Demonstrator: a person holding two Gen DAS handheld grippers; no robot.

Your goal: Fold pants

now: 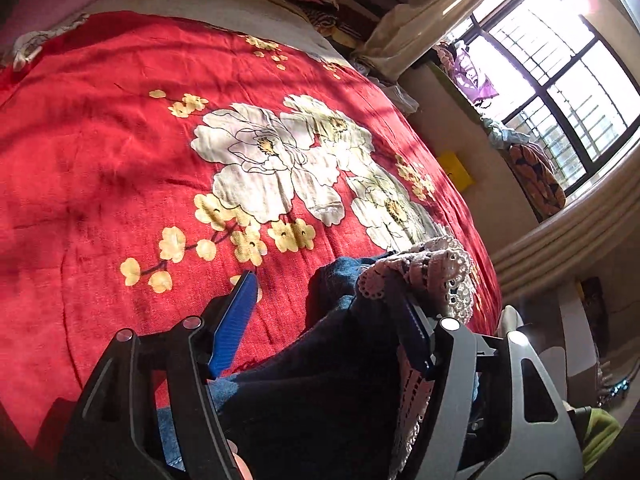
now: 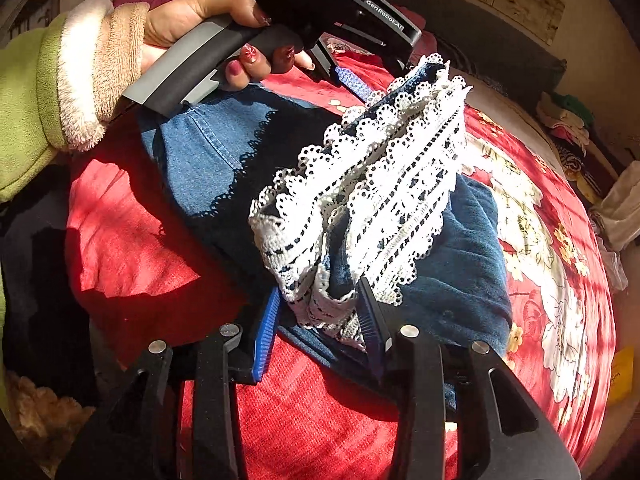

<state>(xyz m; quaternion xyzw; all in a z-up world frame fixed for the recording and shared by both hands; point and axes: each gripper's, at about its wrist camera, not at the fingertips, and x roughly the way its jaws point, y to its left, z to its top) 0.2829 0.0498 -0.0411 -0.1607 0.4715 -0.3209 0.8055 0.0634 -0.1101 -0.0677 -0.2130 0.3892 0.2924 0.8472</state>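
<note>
- The red floral bedspread carries my blue denim pants with white lace hems, already doubled into a thick bundle.
- Judging from that, final folding and smoothing remain.
- My left tongs gape, lace draped over one finger.
- My right tongs gape around the lace.

Left wrist view sits low, close over the red floral bedspread, facing the window; right wrist view looks across the bed toward the left gripper; both share lace-hemmed denim pants.
</note>
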